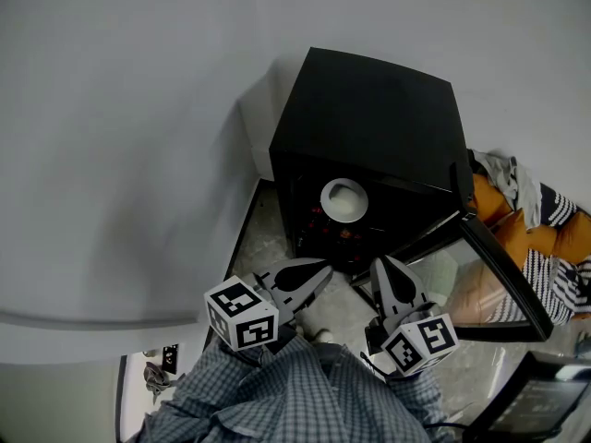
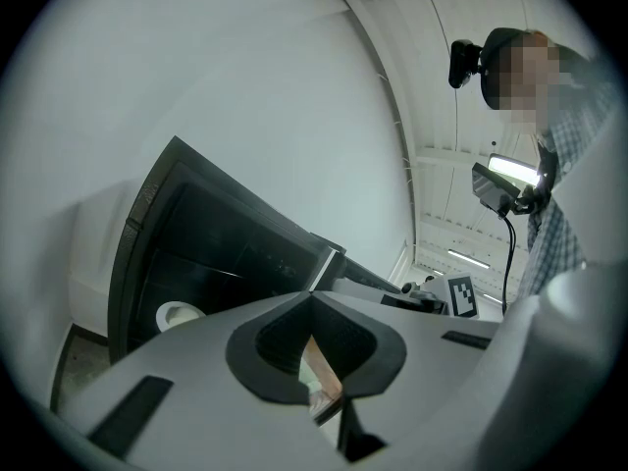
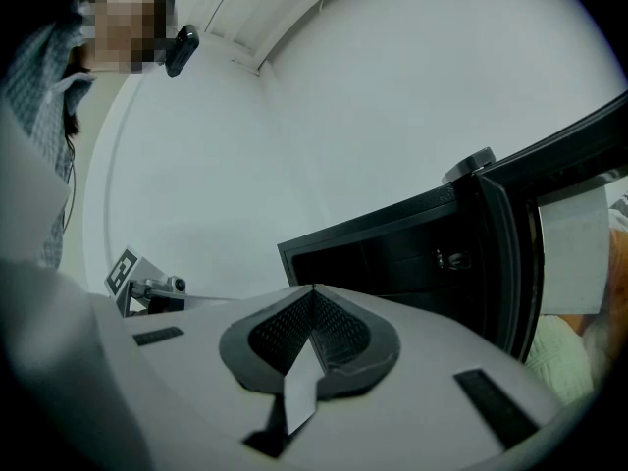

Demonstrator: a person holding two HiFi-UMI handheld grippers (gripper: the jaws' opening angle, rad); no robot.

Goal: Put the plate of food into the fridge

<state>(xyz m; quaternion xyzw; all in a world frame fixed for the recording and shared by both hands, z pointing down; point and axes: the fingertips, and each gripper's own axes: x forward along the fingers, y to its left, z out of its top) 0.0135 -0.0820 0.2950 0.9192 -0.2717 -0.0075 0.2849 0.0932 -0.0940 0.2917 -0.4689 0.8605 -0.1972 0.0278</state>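
Both sets of fingers are pressed together with nothing caught between them. In each gripper view the dark pads meet at the tip. The left gripper and the right gripper hang side by side, low in front of the open fridge and pointed toward its mouth. My reading is that they are empty because the carrying part is done.

Beyond the fingers, the plate sits inside the fridge on an upper shelf, well apart from both grippers. From the left gripper view it shows as a pale rim deep in the dark interior. The door is swung wide to my right, its inner face turned up toward the head camera. I judge that what remains is to swing it shut, and the right gripper is nearer to it.

Some things I cannot settle. What lies on the plate reads only as a pale patch. Reddish shapes lower in the cabinet are too dim to name. The fridge stands on the floor against a plain wall, and the orange cushions behind the door are partly covered by cloth and cut off at the frame edge.
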